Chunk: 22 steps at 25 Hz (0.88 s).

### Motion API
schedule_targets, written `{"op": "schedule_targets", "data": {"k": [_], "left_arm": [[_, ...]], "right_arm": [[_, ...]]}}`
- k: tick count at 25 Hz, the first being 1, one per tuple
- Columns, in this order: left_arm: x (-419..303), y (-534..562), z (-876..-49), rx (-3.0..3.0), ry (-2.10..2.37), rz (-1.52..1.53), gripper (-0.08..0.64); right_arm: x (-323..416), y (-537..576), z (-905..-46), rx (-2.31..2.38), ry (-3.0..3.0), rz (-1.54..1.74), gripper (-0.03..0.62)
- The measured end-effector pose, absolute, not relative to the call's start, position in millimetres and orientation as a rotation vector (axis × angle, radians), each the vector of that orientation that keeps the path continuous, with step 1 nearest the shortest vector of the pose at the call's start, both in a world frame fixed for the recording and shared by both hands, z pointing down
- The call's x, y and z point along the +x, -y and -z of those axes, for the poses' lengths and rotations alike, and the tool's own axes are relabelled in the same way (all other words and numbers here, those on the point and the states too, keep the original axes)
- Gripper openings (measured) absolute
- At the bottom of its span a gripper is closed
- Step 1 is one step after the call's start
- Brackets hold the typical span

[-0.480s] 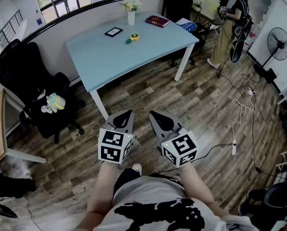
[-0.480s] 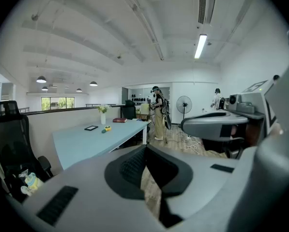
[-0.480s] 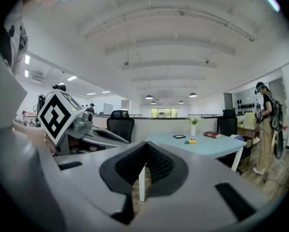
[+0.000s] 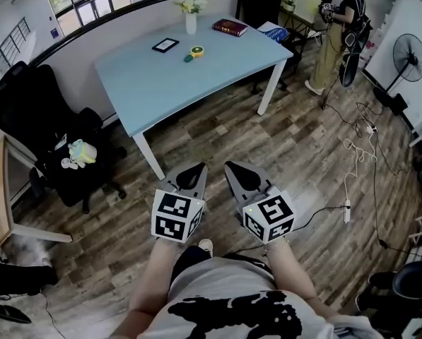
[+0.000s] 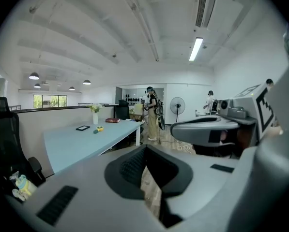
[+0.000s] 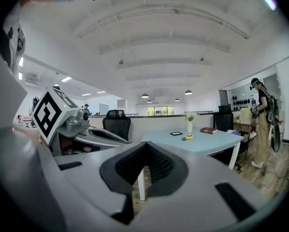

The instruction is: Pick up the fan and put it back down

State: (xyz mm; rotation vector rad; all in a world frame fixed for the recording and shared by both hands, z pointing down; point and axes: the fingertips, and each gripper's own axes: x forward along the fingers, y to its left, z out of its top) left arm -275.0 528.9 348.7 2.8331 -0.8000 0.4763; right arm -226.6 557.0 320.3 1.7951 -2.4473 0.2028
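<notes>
Office floor seen from the head view, both grippers held low in front of the person. At far left stands a black chair (image 4: pixel 41 119); right of it, a pale blue table (image 4: pixel 161 90) fills the far middle.

On the table's far half lie a picture frame (image 4: pixel 166 45), a vase (image 4: pixel 190 21), a book (image 4: pixel 230 27) and a small yellow-and-green item, judged to be the handheld fan (image 4: pixel 194 52) of the task. Its long axis runs on a slant, with the green handle at the near-left end and the yellow head at the far-right end.

The left gripper (image 4: pixel 191 171) has its jaws pressed together with nothing between them. The right gripper (image 4: pixel 235 168), just beside it, is likewise closed and empty. Both hang over bare floor, well apart from the table's near edge.

The fan lies far ahead and almost in line with the left gripper, so that hand seems slightly better placed, though neither is within reach. A standing fan (image 4: pixel 411 55) and another person (image 4: pixel 338 27) occupy the far right.
</notes>
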Motion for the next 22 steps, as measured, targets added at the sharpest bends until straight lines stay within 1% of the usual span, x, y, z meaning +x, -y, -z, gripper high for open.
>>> {"op": "schedule_targets", "data": {"k": [10,15,18,21,22], "left_arm": [[-274.3,-521.9,-346.0,2.847,0.682,-0.425,0.011],[-276.8,-516.3,-352.4,2.892,0.614,-0.507,0.011],[-277.0,-511.1,-350.3,2.902,0.588,-0.494,0.013],[-275.7,-506.1,-345.5,2.905,0.596,-0.459,0.042],[-275.4,-503.7,-344.8,2.902,0.608,-0.448,0.069]], "right_arm": [[-232.8,-543.0,-319.3,1.813,2.474,-0.213,0.003],[-238.1,-541.4,-315.2,1.848,2.488,-0.211,0.003],[-240.6,-539.3,-311.8,1.865,2.482,-0.197,0.003],[-234.6,-539.0,-314.2,1.884,2.453,-0.201,0.004],[-232.1,-538.7,-314.2,1.889,2.443,-0.198,0.003]]}}
